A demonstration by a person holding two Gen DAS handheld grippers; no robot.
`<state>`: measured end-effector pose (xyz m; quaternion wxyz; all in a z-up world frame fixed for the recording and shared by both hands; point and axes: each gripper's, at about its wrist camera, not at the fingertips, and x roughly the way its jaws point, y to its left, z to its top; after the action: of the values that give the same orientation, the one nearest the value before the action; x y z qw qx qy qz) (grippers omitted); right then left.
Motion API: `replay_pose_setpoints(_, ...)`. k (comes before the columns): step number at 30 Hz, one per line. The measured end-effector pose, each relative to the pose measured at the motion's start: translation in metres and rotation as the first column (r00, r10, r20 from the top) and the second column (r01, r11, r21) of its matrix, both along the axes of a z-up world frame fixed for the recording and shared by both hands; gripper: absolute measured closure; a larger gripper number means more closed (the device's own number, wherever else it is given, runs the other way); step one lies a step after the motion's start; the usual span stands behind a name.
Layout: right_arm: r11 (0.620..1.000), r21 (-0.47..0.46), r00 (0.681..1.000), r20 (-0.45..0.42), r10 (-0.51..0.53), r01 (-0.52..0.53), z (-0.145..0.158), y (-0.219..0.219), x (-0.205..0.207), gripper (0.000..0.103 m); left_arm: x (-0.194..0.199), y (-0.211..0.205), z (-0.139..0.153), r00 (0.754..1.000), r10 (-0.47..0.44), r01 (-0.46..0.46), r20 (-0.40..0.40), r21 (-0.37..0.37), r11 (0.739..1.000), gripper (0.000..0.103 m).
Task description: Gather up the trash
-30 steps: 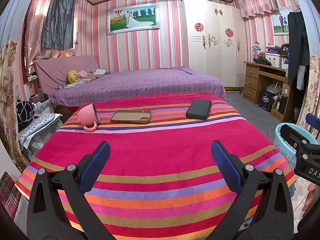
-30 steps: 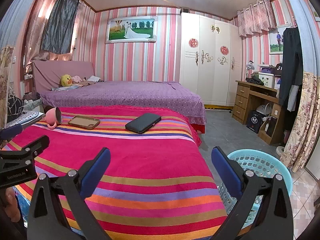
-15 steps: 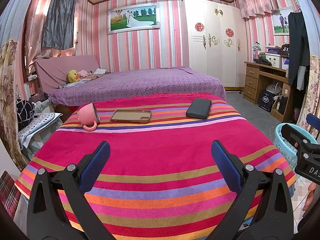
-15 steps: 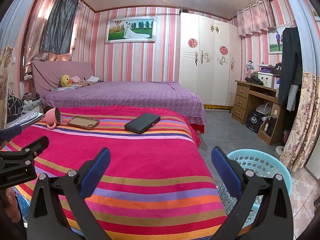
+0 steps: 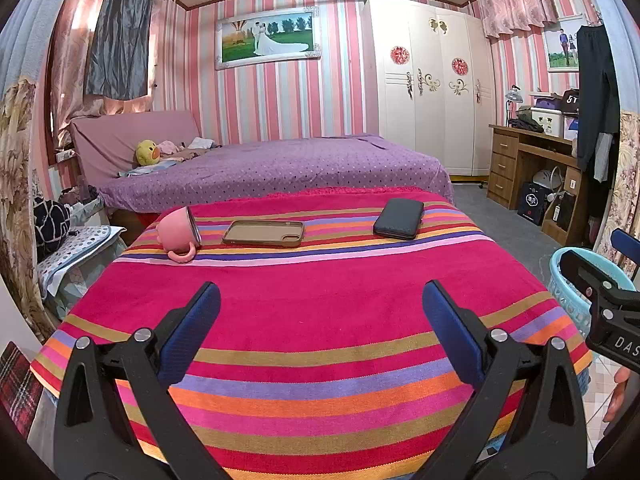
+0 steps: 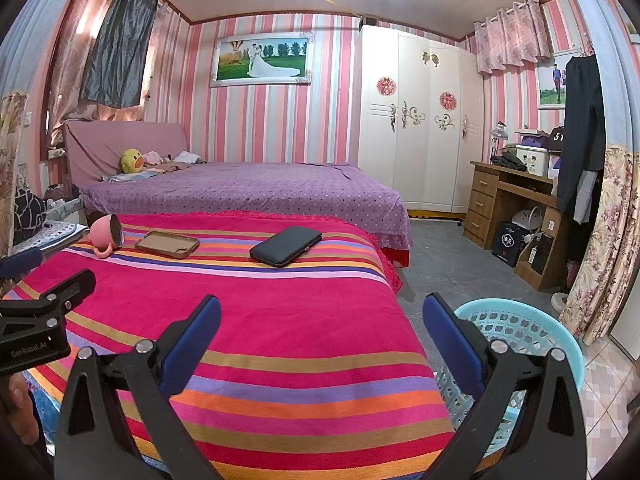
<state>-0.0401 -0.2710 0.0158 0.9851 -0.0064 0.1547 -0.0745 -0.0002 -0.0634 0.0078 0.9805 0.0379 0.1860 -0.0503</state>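
A pink mug (image 5: 179, 232) lies on its side at the far left of the striped cloth (image 5: 312, 312); it also shows in the right wrist view (image 6: 106, 234). Beside it lie a tan phone case (image 5: 263, 233) (image 6: 167, 244) and a black wallet (image 5: 399, 218) (image 6: 285, 245). A light blue basket (image 6: 520, 332) stands on the floor right of the table, partly seen in the left wrist view (image 5: 568, 292). My left gripper (image 5: 320, 312) is open and empty over the near cloth. My right gripper (image 6: 320, 328) is open and empty near the table's right edge.
A purple bed (image 5: 272, 164) lies behind the table. A white wardrobe (image 5: 432, 92) and a wooden desk (image 6: 512, 200) stand at the right. A cluttered side stand (image 5: 76, 248) is at the left. Grey floor (image 6: 444, 264) runs between table and desk.
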Motion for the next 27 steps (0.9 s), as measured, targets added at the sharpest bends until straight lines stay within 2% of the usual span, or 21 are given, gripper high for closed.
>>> replay_pose_setpoints(27, 1.000, -0.001, 1.000, -0.001, 0.000, 0.000, -0.0007, 0.0010, -0.0002, 0.005, -0.0011, 0.0005, 0.0000, 1.000, 0.003, -0.003, 0.002, 0.000, 1.000, 0.005)
